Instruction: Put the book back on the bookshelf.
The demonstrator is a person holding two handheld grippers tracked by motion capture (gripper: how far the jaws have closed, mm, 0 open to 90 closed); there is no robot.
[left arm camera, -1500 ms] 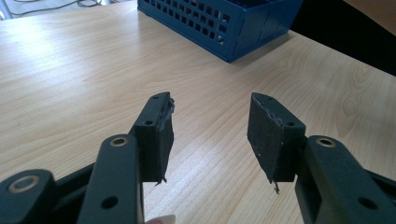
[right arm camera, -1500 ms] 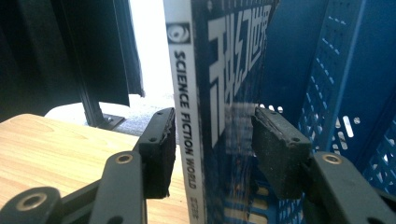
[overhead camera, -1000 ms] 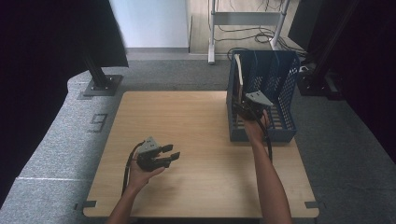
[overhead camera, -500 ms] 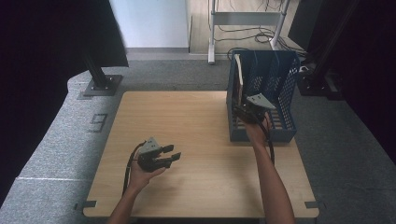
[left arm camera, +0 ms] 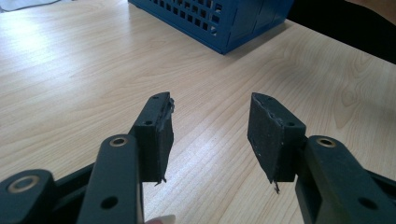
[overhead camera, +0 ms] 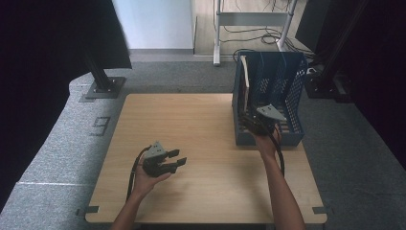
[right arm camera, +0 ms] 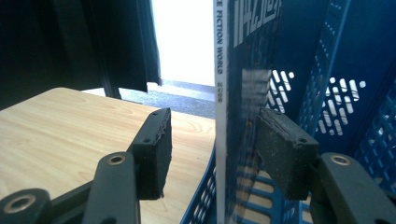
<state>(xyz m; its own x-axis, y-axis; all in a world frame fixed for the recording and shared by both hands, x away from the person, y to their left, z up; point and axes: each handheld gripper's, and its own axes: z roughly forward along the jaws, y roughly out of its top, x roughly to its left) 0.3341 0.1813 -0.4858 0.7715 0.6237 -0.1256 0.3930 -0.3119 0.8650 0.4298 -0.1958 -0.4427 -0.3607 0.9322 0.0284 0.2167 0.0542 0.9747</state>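
A blue mesh file rack (overhead camera: 287, 81) stands at the table's back right. A magazine (overhead camera: 245, 76) with a white spine stands upright in its leftmost slot. My right gripper (overhead camera: 251, 117) is at the rack's near end. Its jaws straddle the magazine (right arm camera: 243, 70): the left pad stands clear of the spine and the right pad lies close to the cover inside the rack (right arm camera: 345, 70), so the right gripper (right arm camera: 212, 116) is open. My left gripper (overhead camera: 179, 162) hovers over the table's front left. It is open with nothing between the jaws, as the left gripper (left arm camera: 210, 100) view confirms.
The wooden table (overhead camera: 191, 124) has bare room between the two hands. The rack's corner (left arm camera: 219, 18) lies ahead of the left jaws. On the grey floor at the left stands a black stand base (overhead camera: 103, 86). Metal shelf legs (overhead camera: 218, 33) rise behind the table.
My right gripper has slid a little toward the person, along the rack's left slot to its near end. The left gripper has kept still.
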